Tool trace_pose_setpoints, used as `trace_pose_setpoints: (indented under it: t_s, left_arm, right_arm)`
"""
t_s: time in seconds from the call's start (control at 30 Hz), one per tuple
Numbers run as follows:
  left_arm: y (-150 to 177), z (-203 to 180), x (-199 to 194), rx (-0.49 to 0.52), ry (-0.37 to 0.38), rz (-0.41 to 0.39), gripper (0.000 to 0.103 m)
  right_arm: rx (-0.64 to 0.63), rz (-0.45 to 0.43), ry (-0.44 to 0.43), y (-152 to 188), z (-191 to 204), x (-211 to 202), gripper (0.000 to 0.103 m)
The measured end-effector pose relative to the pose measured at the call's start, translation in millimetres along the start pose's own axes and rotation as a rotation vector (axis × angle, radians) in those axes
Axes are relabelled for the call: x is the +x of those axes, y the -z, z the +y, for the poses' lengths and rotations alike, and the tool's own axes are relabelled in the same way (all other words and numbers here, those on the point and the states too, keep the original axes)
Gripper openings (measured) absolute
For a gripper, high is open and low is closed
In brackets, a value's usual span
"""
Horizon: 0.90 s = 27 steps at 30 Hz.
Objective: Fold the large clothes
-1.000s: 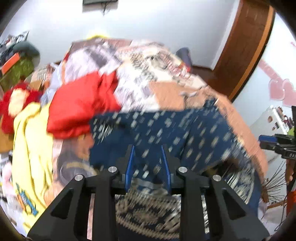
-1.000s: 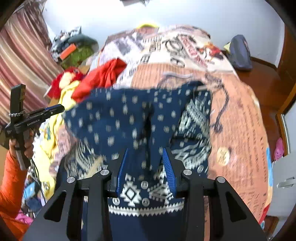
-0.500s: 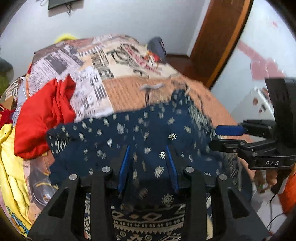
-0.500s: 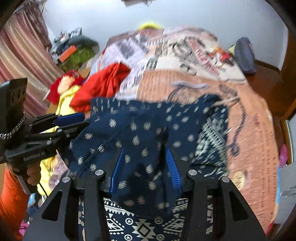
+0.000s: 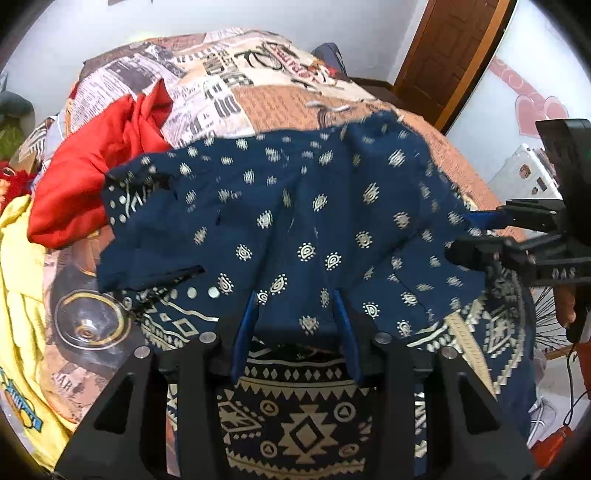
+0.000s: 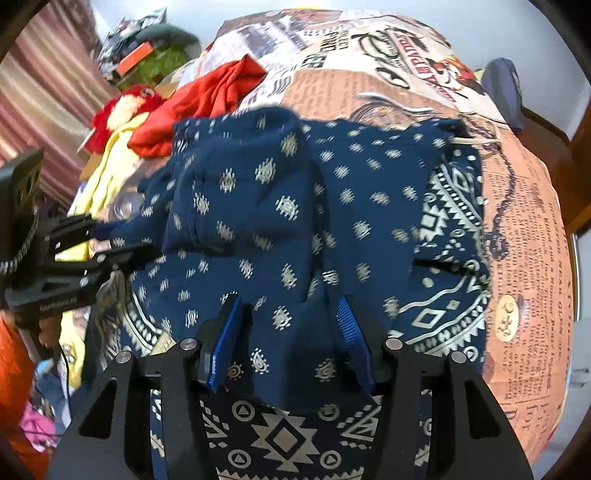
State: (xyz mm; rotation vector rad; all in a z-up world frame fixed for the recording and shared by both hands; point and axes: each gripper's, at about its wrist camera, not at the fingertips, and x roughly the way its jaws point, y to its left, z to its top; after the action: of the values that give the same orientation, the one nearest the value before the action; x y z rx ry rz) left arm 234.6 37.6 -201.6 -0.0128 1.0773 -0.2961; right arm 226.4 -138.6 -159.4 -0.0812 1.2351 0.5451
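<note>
Folded half laid over: both the left hand-held gripper (image 5: pixel 295 325) and right hand-held gripper (image 6: pixel 286 336) are opening, releasing the navy garment (image 5: pixel 314 221) still between their fingers; further folds likely remain.

Both wrist views are bright and evenly lit by soft, diffuse room light; the source itself cannot be told. Shadows are faint, lying only under the folds of the navy patterned garment (image 5: pixel 306 221). The white wall (image 5: pixel 258 18) is close to overexposed, without hard glare. Fisheye distortion bows the bedspread (image 6: pixel 524 258) and door frame (image 5: pixel 465 62), and black vignetting rings every corner. Motion blur softens the garment's print, chiefly along its far edge; the near gripper frames are sharp.
</note>
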Motion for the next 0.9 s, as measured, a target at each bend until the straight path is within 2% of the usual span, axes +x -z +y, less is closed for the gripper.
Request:
trace_pose_setpoints:
  t_s: [0.1, 0.27, 0.4, 0.6, 0.73, 0.9]
  left_arm:
    - [-6, 8, -24, -0.031, 0.011, -0.063, 0.042]
    - [-19, 37, -56, -0.109, -0.030, -0.168, 0.046]
    - [-26, 80, -68, -0.210, -0.117, -0.218, 0.052]
    - [-14, 145, -44, -0.425, -0.134, -0.161, 0.055]
    - [2, 174, -6, -0.551, -0.040, -0.075, 0.055]
    - [15, 189, 35, -0.653, 0.073, -0.011, 0.055]
  right_arm:
    - [0.014, -0.052, 0.010, -5, -6, -14, 0.050]
    - [0.047, -0.158, 0.050, -15, -22, -42, 0.050]
    - [0.098, -0.214, 0.080, -24, -41, -51, 0.051]
    - [0.194, -0.201, 0.114, -30, -77, -39, 0.052]
    - [0.249, -0.161, 0.116, -30, -98, -21, 0.052]
    - [0.305, -0.086, 0.109, -30, -120, 9, 0.052]
